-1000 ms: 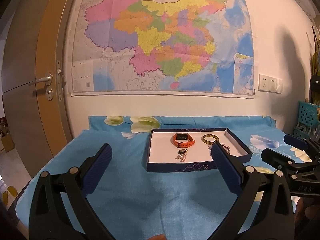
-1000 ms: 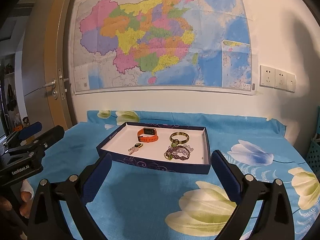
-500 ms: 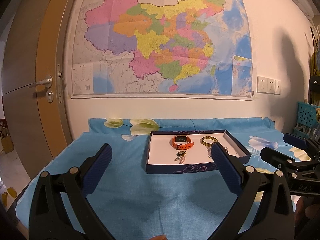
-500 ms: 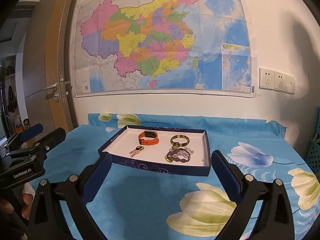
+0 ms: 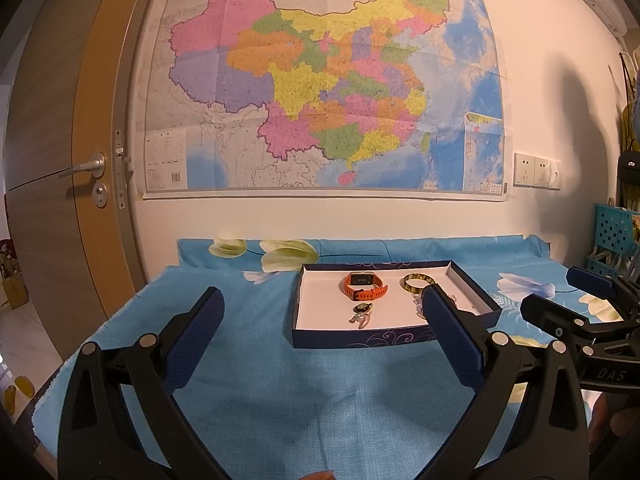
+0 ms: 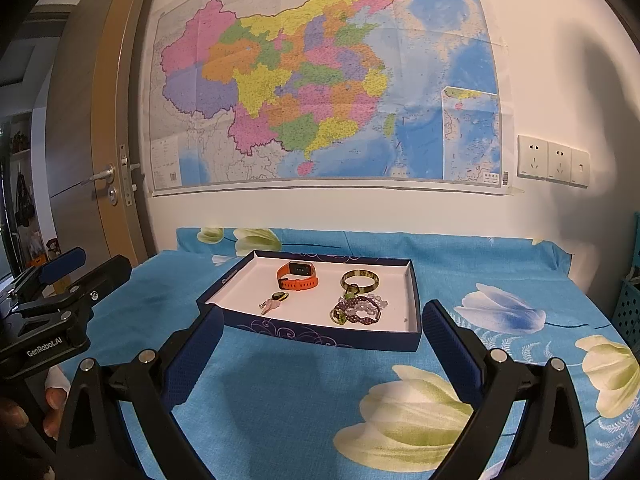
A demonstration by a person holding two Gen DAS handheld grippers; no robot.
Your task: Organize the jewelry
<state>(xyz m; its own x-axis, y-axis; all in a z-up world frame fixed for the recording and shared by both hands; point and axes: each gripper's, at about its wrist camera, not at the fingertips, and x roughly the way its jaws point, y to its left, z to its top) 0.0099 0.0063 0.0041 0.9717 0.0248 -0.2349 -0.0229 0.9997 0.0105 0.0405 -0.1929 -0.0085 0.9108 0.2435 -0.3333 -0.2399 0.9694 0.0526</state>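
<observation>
A shallow dark blue box with a white floor lies on the blue flowered cloth; it also shows in the left wrist view. In it lie an orange watch, a green bangle, a small key charm and a purple bead bracelet. The watch, bangle and charm show in the left wrist view too. My left gripper is open and empty, short of the box. My right gripper is open and empty, at the box's near edge.
The table stands against a white wall with a large map. A wooden door is at the left. Wall sockets and a teal basket are at the right. Blue flowered cloth covers the table.
Both grippers have drawn back and tilted up a little; the box sits slightly lower and smaller in both views. Nothing was grasped or moved.
</observation>
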